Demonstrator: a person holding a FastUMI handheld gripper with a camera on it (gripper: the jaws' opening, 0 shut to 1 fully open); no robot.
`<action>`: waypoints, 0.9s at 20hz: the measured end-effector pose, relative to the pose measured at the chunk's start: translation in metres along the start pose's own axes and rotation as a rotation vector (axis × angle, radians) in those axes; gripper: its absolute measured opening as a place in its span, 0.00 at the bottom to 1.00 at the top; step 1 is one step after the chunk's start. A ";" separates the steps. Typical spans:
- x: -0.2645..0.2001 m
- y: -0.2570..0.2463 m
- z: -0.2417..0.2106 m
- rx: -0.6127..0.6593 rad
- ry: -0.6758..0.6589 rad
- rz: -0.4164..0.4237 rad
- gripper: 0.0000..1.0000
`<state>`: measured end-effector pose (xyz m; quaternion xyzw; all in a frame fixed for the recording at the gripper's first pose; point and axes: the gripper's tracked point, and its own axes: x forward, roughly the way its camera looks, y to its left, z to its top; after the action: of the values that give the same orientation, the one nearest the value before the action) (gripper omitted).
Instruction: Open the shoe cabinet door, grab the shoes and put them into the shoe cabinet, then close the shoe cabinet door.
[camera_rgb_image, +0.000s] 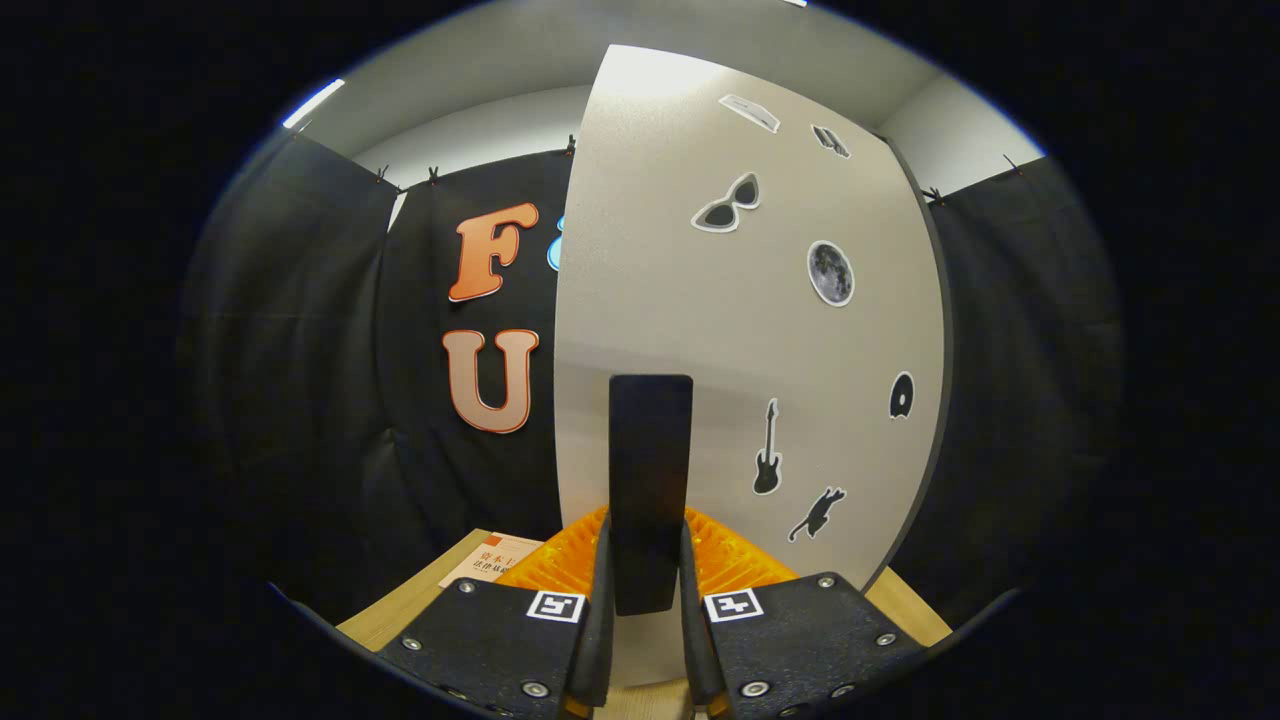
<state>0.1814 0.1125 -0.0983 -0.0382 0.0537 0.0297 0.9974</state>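
A: Shoe cabinet door (700, 300), pale panel with stickers on it (sunglasses, moon, guitar, cat), stands directly ahead of the fingers. Dark upright handle (650, 480) on it, sitting right between them.

B: Gripper (645, 590) state?

A: Both fingers look pressed on the handle's sides, no gap visible. Calling it clamped on the handle.

B: Door open or closed?

A: Can't tell. Its left edge shows against the booth cloth, so maybe swung out, but the cabinet body isn't clear.

B: How will it handle?

A: My guess: rigid board, light, swings on a hinge. Handle is stiff and flat-sided, good for a pinch. The smooth faces could slip if the pull goes off-axis, so follow the arc.

B: Best hold?

A: Mid-handle, where it is now. Avoid the panel edge, too thin.

B: Shoes?

A: No shoes spotted. Wooden tabletop (410, 610) below, a booklet (495, 562) lying on it left of the fingers.
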 end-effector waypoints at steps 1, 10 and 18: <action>-0.007 -0.004 -0.001 -0.001 0.003 -0.002 0.30; -0.073 -0.051 -0.013 0.008 0.007 0.088 0.30; -0.128 -0.111 -0.020 0.039 -0.011 0.184 0.29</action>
<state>0.0591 -0.0067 -0.0960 -0.0133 0.0522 0.1205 0.9912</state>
